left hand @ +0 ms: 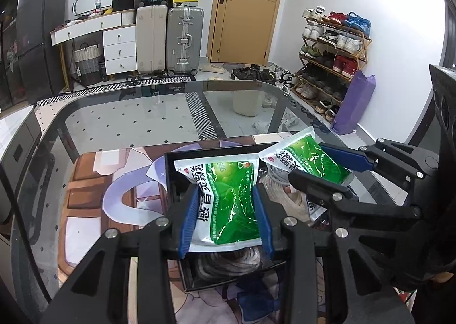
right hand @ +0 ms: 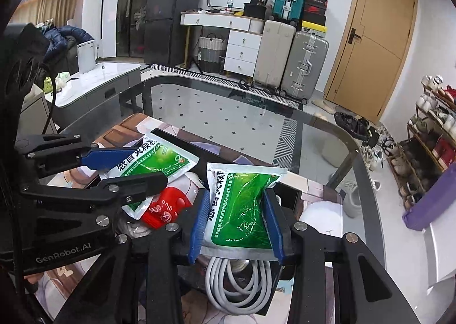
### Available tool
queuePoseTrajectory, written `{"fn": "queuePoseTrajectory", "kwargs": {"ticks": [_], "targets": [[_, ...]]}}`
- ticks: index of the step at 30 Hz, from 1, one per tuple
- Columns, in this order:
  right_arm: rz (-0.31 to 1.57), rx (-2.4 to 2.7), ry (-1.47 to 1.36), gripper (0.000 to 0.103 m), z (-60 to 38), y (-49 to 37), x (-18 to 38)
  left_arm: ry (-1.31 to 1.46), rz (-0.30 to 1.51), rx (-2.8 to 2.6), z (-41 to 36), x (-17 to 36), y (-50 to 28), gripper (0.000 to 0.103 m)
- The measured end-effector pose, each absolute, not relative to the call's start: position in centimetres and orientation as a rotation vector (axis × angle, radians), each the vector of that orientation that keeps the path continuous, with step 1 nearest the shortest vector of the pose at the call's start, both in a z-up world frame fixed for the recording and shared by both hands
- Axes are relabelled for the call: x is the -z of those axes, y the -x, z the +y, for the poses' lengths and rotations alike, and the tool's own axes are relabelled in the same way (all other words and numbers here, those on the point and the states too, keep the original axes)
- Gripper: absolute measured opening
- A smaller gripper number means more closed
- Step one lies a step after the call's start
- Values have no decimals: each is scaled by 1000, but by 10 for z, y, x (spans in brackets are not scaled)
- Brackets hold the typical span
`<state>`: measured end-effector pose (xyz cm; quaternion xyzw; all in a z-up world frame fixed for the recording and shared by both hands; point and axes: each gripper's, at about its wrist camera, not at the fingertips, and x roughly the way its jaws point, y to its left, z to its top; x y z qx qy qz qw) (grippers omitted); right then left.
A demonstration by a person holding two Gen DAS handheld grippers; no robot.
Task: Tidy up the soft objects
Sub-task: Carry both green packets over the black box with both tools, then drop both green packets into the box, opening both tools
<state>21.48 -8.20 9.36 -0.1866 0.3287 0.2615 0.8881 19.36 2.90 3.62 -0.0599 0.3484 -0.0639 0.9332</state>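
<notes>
Left wrist view: left gripper [left hand: 226, 210] jaws clamped on green sachet [left hand: 228, 204], centre frame. Right gripper [right hand: 238, 224] jaws pinching second sachet [right hand: 245, 210], above black box [left hand: 199, 157].

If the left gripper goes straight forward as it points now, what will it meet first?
The left gripper is shut on a green sachet. Straight ahead, it would probably meet the far wall of the black box first; depth is unclear.

Suitcases [left hand: 170, 39] stand beside a door [left hand: 245, 8] (shoe rack [left hand: 330, 62] nearby).
</notes>
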Motion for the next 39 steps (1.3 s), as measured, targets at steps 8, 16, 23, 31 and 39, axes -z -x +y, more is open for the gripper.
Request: {"fn": "queuePoseTrajectory", "kwargs": {"ticks": [8, 16, 23, 31, 39], "targets": [[690, -559, 424, 41, -82, -217, -89, 137, 722, 141, 29, -34, -193, 37], [670, -634, 411, 67, -94, -204, -95, 144, 723, 152, 29, -34, -190, 39], [621, -643, 395, 84, -104, -186, -103, 142, 720, 164, 29, -38, -183, 48], [576, -580, 293, 102, -126, -175, -109, 114, 654, 144, 32, -51, -157, 92], [544, -546, 190, 102, -149, -161, -105, 73, 590, 80, 37, -49, -132, 103]]}}
